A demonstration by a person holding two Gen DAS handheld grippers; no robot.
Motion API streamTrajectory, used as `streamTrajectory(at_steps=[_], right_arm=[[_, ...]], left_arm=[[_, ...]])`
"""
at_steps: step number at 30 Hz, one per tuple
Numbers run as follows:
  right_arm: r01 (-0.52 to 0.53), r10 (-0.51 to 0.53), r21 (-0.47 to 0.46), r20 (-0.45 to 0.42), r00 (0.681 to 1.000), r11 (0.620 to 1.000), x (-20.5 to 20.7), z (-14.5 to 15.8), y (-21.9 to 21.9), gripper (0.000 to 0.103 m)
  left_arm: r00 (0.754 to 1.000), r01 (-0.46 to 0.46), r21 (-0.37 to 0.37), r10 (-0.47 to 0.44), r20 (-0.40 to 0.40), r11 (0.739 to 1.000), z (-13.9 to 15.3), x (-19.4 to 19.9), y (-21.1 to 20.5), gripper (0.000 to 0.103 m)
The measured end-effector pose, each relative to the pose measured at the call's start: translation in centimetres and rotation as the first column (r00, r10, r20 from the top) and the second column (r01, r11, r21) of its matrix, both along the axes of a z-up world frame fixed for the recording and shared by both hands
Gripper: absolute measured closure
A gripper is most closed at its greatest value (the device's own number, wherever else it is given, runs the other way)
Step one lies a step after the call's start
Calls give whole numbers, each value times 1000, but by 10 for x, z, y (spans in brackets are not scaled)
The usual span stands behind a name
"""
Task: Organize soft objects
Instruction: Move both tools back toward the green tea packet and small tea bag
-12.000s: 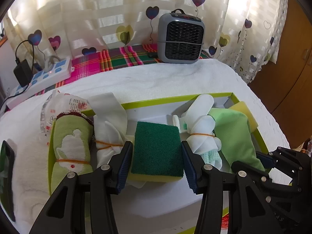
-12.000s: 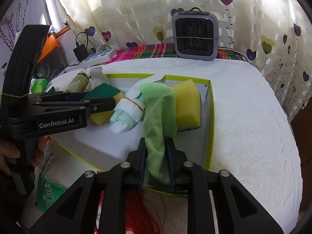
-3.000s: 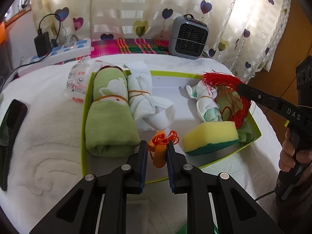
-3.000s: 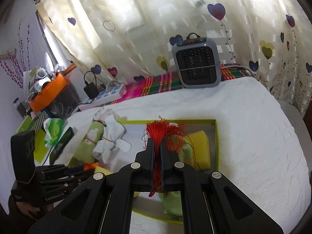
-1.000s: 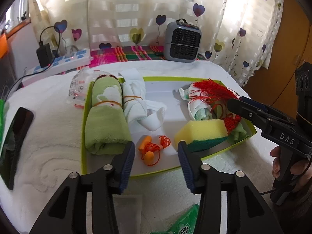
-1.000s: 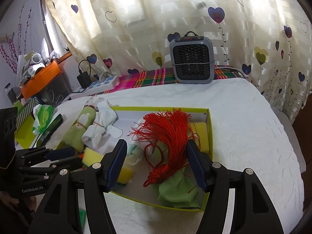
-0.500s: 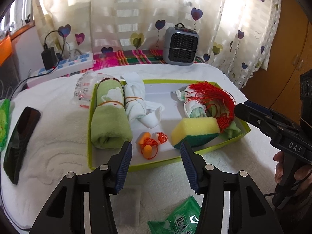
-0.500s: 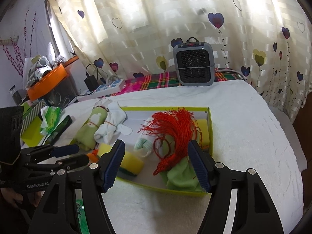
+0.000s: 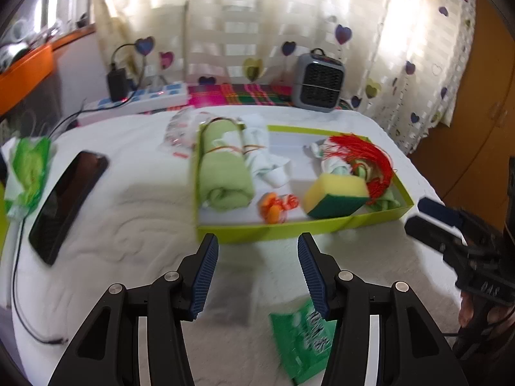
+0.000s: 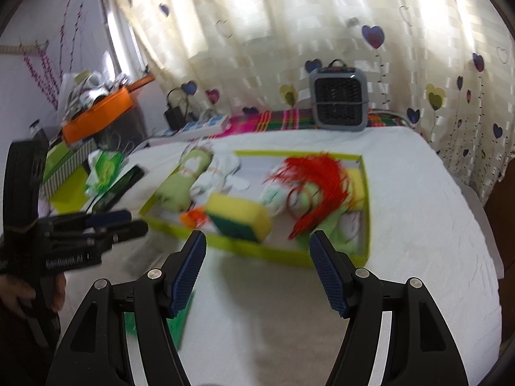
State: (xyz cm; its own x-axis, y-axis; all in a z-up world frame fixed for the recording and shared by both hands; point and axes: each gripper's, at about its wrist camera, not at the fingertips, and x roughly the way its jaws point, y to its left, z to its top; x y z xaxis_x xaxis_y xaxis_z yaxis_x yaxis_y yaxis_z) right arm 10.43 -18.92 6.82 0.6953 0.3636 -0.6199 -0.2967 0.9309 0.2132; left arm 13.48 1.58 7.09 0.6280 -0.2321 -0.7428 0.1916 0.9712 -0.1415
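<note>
Through the left wrist camera I am looking past the left hand-held gripper (image 9: pixel 257 270), which is standing wide apart with nothing between its blue pads and is hovering over the white bedspread (image 9: pixel 135 225) just short of the green tray (image 9: pixel 289 230). Inside the tray, the rolled green towel (image 9: pixel 222 173) is lying along the left side with the white cloth bundle (image 9: pixel 264 157) touching it on the right; the small orange item (image 9: pixel 275 209) is sitting near the front wall, the yellow sponge (image 9: pixel 336 193) is resting beside it with its dark green face toward me, and the red tassel (image 9: pixel 367 157) is spreading over the right end. A green packet (image 9: pixel 305 337) is lying on the bedspread under the right finger, a dark phone (image 9: pixel 66 196) is lying well to the left, and the grey heater (image 9: pixel 318 83) is standing by the curtain. The other tool is showing at the right edge. Through the right wrist camera I am seeing the right hand-held gripper (image 10: pixel 257 267) likewise gaping and gripping nothing, poised in front of the tray's (image 10: pixel 257 247) near wall. The sponge (image 10: pixel 239 217) is leaning near that wall, the tassel (image 10: pixel 317 180) is draping across the green cloth (image 10: pixel 334 231), and the towel roll (image 10: pixel 180 186) is lying at the far left end. The left hand-held gripper (image 10: pixel 135 222), its fingers spread, is showing at the left of this blurred view.
</note>
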Motion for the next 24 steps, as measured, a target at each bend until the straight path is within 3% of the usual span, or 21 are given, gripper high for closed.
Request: streamTrajectory(at_steps=[15,24], right_arm=[[-208,205,-16,-112,972,978,-25,-35,59,35],[-248,240,-38,-145,960,968,-29,-44,88,35]], left_arm=[[993,-113,-47,111,-39,993,-16,-29,51,52],[991,-123,-66,119,-60,990,-25,-36,60,52]])
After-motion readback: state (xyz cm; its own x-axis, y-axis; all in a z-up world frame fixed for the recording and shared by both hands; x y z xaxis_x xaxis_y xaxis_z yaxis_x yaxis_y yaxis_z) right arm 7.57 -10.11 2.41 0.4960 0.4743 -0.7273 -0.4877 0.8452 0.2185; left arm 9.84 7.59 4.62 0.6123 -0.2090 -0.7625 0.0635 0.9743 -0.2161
